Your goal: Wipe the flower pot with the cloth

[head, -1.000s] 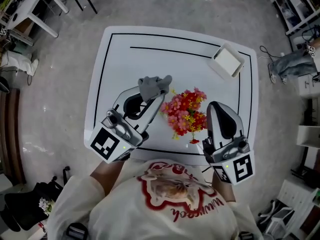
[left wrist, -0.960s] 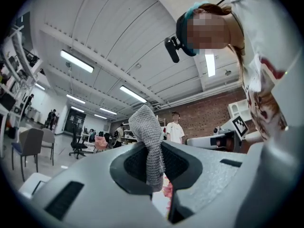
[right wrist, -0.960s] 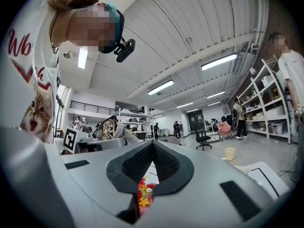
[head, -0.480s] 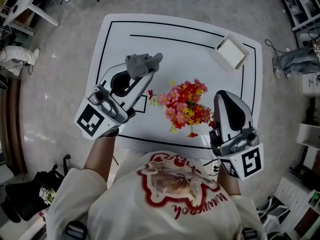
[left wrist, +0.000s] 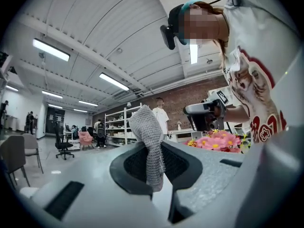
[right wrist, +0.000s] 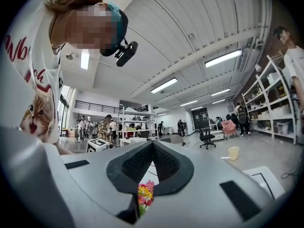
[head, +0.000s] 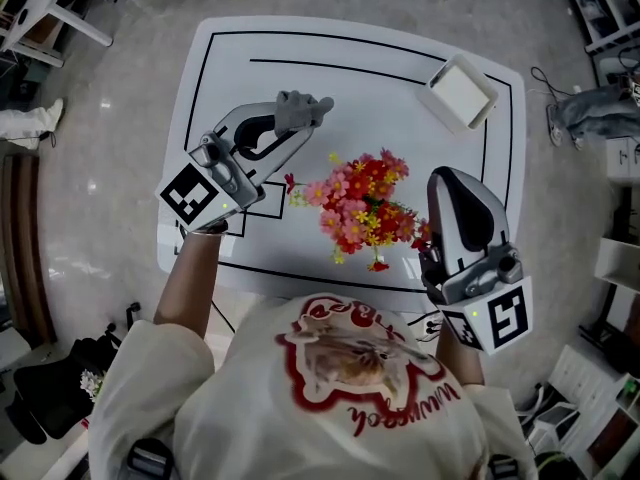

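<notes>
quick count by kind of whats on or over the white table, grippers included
hand-held grippers: 2, the left hand-held gripper and the right hand-held gripper
grey cloth: 1, clamped in the left one
flower bunch: 1, pot hidden under the blooms
white square tray: 1
total: 5

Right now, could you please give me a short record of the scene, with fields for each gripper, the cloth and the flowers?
left gripper: shut on the grey cloth, left of the flowers
right gripper: shut, empty, right of the flowers
flowers: pink, red, yellow, middle of the table; pot hidden under them
white tray: far right corner of the table
</notes>
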`<state>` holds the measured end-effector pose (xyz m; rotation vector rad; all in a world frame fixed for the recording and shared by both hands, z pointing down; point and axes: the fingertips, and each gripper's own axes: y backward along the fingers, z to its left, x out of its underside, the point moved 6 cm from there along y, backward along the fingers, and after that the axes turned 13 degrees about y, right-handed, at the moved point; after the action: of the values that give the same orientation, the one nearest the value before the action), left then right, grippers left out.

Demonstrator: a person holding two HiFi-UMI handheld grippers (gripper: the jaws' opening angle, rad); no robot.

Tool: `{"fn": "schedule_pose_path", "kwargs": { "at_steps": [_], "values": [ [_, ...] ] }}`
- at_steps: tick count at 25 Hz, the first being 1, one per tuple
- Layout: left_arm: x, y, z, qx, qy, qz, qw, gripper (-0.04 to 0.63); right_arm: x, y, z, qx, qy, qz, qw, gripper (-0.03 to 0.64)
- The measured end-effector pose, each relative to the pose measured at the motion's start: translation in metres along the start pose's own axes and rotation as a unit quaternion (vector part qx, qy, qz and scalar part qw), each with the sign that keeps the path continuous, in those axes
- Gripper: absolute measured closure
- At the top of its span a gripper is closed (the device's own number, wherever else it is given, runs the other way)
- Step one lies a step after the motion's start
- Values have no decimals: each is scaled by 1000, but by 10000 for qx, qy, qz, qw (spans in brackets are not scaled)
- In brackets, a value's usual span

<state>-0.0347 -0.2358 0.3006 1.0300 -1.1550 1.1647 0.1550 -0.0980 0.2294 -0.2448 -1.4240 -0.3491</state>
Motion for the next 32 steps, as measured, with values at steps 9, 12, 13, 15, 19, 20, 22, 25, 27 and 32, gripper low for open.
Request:
{"fn": "schedule_pose_path", "kwargs": {
  "at_steps": [9, 12, 13, 15, 19, 20, 22, 25, 27, 32],
  "values": [
    [44, -28, 9, 517, 316, 464, 9971, 554, 6, 5, -9, 28, -183, 67, 9998, 618],
    [55, -38, 9, 765, 256, 760, 9938, 554, 5, 6, -13, 41, -171, 57, 9998, 618],
    [60, -41, 9, 875, 249, 867, 9921, 554, 5, 6, -13, 41, -161, 57, 9998, 618],
    [68, -46, 7, 1094, 219, 1066, 9880, 554, 7, 5, -14, 36, -167, 81, 9998, 618],
    [84, -53, 5, 1337, 285, 1261, 9826, 554, 13, 4, -16, 18, -205, 143, 9997, 618],
    [87, -54, 5, 1376, 295, 1298, 9815, 554, 14, 4, -17, 18, -215, 154, 9996, 618],
    [90, -58, 3, 1455, 269, 1381, 9793, 554, 15, 3, -18, 19, -231, 169, 9996, 618],
    [92, -60, 2, 1564, 264, 1455, 9766, 554, 16, 1, -19, 23, -258, 189, 9995, 618],
    [94, -63, 1, 1664, 230, 1524, 9739, 554, 16, 0, -20, 23, -284, 186, 9994, 618],
    [104, -72, -5, 1911, 211, 1686, 9668, 554, 21, 0, -21, -3, -332, 207, 9992, 618]
  ]
}}
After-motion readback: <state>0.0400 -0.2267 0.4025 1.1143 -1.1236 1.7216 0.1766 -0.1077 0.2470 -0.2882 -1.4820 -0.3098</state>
